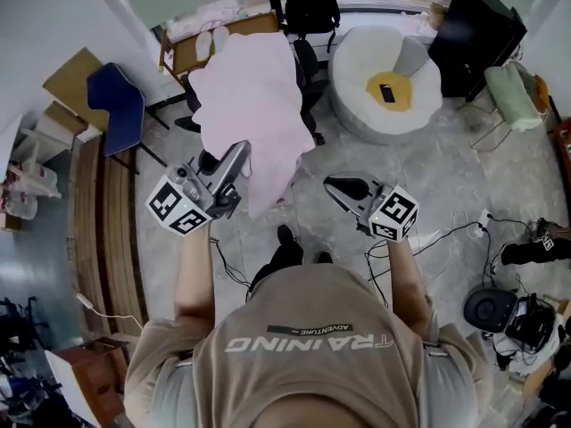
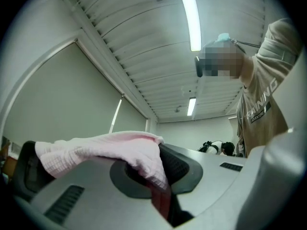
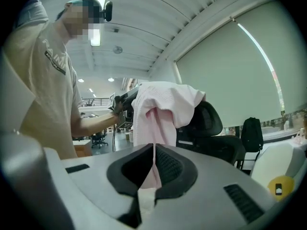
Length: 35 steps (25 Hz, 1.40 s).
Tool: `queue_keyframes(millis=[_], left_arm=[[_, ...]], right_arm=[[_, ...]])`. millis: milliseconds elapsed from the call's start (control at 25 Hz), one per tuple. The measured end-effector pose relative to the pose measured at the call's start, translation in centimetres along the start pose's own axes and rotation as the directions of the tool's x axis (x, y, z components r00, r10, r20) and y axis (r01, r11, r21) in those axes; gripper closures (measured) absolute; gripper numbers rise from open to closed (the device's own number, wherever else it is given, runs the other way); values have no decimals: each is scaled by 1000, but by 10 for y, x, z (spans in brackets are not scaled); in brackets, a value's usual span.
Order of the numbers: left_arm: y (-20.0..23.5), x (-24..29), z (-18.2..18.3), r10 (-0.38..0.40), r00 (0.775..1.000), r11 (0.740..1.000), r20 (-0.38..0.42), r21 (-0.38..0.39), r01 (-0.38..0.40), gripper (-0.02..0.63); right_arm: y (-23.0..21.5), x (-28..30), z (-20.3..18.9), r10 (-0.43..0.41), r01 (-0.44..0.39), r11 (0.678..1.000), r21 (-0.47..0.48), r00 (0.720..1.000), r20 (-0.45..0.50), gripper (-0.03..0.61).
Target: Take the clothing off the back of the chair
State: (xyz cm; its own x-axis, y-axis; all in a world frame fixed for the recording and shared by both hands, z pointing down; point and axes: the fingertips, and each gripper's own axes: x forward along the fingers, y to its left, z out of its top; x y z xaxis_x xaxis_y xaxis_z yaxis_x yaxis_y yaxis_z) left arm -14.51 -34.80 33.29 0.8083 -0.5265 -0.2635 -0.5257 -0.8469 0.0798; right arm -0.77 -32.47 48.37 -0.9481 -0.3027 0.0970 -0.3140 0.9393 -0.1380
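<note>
Plainly the lift-off is only at its start. The pink garment (image 1: pixel 254 105) lies draped over the back of the black office chair (image 3: pixel 207 121), hanging down both sides of the backrest, and both grippers have a hold on it. I judge that the next move is to raise the two holds together, high enough for the cloth to clear the top of the backrest. It can then be drawn toward the person without dragging on the chair.

The head view gives the layout from above. The left gripper (image 1: pixel 239 157) is at the garment's near left edge and the right gripper (image 1: pixel 334 185) is by its lower right edge. There the right tip seems to stand just apart from the cloth.

The right gripper view shows otherwise: its jaws are drawn together, with a thin strip of pink cloth caught in the slit between them. It alone shows the garment side-on over the chair top.

The left gripper view shows little beyond the ceiling (image 2: pixel 158 47), but it shows those jaws clenched on a bunched fold of the waffle-textured cloth.
</note>
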Motion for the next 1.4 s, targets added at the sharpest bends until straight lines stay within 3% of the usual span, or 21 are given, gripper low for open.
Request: queue_keyframes(millis=[160, 320, 600, 1000, 1400], left_arm=[[-40, -28, 5, 57, 998, 998, 40, 9, -57, 569], [-39, -30, 9, 69, 996, 998, 58, -1, -69, 569], [-76, -74, 17, 38, 996, 999, 81, -22, -36, 569], [-119, -120, 16, -61, 998, 998, 24, -33, 62, 571], [-156, -133, 13, -28, 999, 999, 33, -34, 30, 571]], right_arm=[[34, -22, -19, 35, -34, 999, 8, 999, -20, 541], [31, -24, -18, 54, -54, 998, 20, 998, -22, 541], [70, -25, -16, 14, -14, 1000, 9, 1000, -4, 540], [142, -31, -11, -103, 104, 995, -10, 994, 41, 540], [163, -54, 2, -103, 107, 992, -62, 993, 61, 541]])
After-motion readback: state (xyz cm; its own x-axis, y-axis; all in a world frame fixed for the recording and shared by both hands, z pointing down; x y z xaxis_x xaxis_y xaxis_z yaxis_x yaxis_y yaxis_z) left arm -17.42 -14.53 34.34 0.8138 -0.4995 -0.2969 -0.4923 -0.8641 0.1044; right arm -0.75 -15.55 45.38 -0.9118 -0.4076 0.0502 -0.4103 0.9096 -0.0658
